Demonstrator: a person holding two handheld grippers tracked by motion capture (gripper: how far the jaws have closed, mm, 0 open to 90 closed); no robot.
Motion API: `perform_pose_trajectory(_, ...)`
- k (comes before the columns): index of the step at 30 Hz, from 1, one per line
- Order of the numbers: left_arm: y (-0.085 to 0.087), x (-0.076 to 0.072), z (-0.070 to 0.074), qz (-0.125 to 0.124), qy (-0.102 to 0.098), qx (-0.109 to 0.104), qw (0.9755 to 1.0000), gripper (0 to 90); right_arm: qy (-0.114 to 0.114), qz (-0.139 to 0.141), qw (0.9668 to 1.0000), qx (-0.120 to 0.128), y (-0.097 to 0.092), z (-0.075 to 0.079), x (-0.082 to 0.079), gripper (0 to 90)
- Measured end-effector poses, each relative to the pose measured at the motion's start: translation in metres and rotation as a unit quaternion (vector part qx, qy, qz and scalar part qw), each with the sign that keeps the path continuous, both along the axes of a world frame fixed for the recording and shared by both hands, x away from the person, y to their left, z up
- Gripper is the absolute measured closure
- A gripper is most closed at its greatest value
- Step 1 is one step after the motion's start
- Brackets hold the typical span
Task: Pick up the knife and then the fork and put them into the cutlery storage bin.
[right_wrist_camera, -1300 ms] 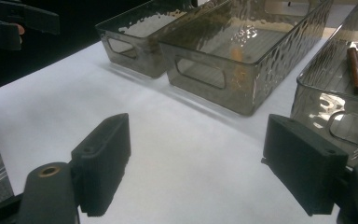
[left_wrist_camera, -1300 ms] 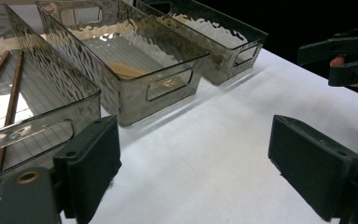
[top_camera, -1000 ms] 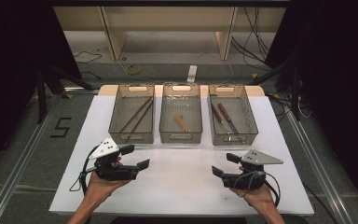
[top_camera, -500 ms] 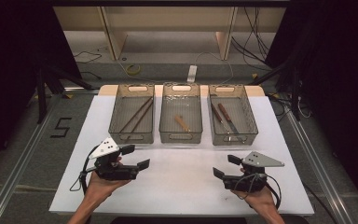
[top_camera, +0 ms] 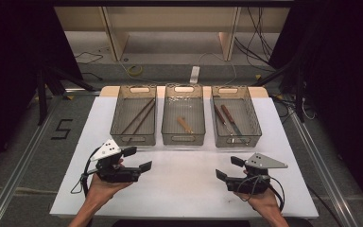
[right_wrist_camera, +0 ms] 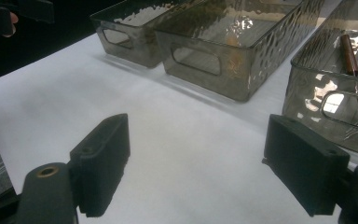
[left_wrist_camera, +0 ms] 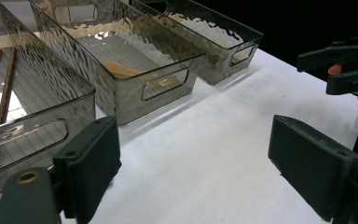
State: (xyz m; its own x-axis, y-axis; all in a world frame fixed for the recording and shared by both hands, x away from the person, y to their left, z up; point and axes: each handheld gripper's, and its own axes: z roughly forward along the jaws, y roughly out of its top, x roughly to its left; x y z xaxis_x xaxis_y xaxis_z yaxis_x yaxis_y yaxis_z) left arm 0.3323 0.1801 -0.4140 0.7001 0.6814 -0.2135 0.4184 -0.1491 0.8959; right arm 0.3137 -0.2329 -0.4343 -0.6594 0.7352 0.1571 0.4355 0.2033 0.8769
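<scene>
A person stands at the near edge of the white table (top_camera: 184, 189) with 1 gripper in each hand. The left gripper (top_camera: 139, 160) is near the front left corner, and its jaws are wide apart with nothing between them. The right gripper (top_camera: 228, 168) is near the front right corner, and its jaws are also spread wide and hold nothing. The 2 grippers point toward each other and are well apart. Both sit over bare table. At the far edge are 3 see-through smoky plastic bins in a row, just beside each other. The left bin (top_camera: 119, 116) has 2 long brown chopsticks (top_camera: 138, 117) lying in it at a slant. The middle bin (top_camera: 183, 138) has 1 short wooden piece (top_camera: 185, 125) on its floor. The right bin (top_camera: 248, 113) has 2 brown-handled tools (top_camera: 227, 119) side by side. The left bin is the closest one to the left gripper, and the right bin is the closest one to the right gripper, but neither gripper touches a bin.
</scene>
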Motion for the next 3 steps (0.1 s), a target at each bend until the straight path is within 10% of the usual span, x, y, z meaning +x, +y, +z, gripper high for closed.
perform_pose_trajectory(3,0.0001,0.0001,0.0,0.0,0.0,0.0,1.0,16.1,-0.002,0.001,1.0,-0.002,0.0001,0.0,-0.0001,23.2)
